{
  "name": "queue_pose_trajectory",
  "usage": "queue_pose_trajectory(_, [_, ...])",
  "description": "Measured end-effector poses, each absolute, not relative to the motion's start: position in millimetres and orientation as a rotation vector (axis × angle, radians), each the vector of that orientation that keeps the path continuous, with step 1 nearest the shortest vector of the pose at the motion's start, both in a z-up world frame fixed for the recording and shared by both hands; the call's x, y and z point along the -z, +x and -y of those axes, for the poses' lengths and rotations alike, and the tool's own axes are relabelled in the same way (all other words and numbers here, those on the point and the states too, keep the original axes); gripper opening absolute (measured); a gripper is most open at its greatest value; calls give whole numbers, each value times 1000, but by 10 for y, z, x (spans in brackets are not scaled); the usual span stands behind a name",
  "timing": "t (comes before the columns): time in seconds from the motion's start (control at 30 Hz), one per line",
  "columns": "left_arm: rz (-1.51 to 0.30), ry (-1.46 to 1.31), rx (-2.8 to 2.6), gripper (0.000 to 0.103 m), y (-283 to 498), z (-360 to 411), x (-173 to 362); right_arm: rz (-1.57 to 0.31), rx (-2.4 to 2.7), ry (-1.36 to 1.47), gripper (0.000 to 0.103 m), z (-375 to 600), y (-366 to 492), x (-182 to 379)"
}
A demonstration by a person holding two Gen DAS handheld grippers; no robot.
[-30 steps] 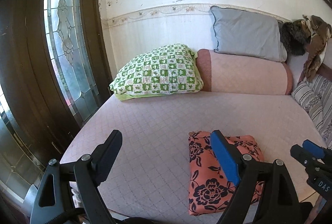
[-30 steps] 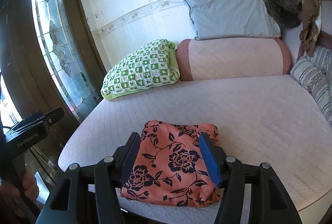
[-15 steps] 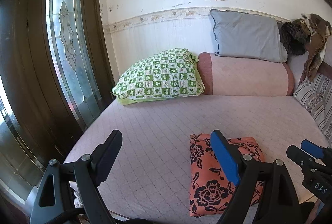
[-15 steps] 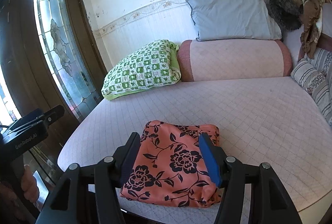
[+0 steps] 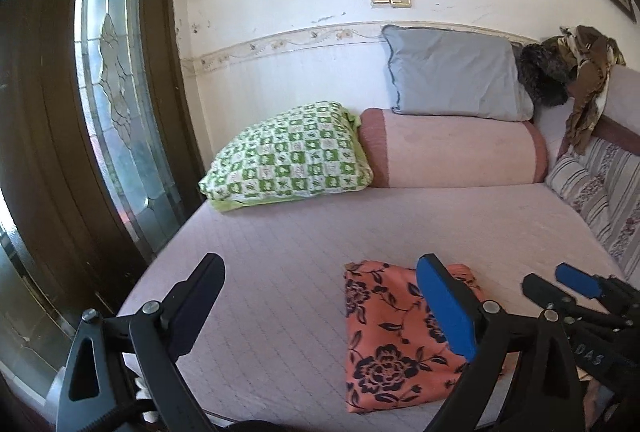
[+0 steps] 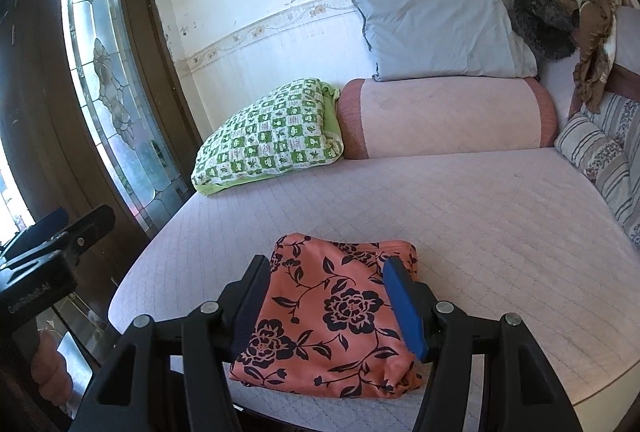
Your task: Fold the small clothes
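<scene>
A folded orange cloth with dark flowers (image 5: 384,332) (image 6: 332,312) lies flat on the pink quilted bed (image 5: 280,252), close to its front edge. My left gripper (image 5: 320,272) hovers left of the cloth. Its jaws are wide and still opening, with only bare bedcover between them. Its blue right pad overlaps the cloth's top edge in this view. My right gripper (image 6: 326,266) hangs open just in front of the cloth with its fingers apart, holding nothing. Each gripper shows at the edge of the other's view: the right gripper (image 5: 560,280) and the left gripper (image 6: 76,228).
A green checked pillow (image 5: 288,156), a pink bolster (image 5: 452,152) and a grey pillow (image 5: 452,76) line the wall. Striped cushions (image 5: 592,192) and a heap of brown clothes (image 5: 580,72) sit at the right. A dark door with leaded glass (image 5: 112,92) stands left. A hand (image 6: 48,364) holds the left gripper.
My left gripper has drawn back a little from the bed, and its jaws stand slightly wider. The right gripper and the cloth have not moved.
</scene>
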State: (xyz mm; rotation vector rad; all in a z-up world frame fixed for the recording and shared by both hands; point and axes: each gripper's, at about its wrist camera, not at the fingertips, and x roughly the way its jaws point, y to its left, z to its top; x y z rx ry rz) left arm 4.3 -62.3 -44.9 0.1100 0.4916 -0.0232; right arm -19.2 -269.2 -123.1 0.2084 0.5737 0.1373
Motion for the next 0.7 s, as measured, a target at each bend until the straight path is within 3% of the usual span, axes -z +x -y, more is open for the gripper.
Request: queue_pose_trajectory(0.7, [-509,103,59,97,111,589,479,-571,-125,183,63,2597,-167,1182])
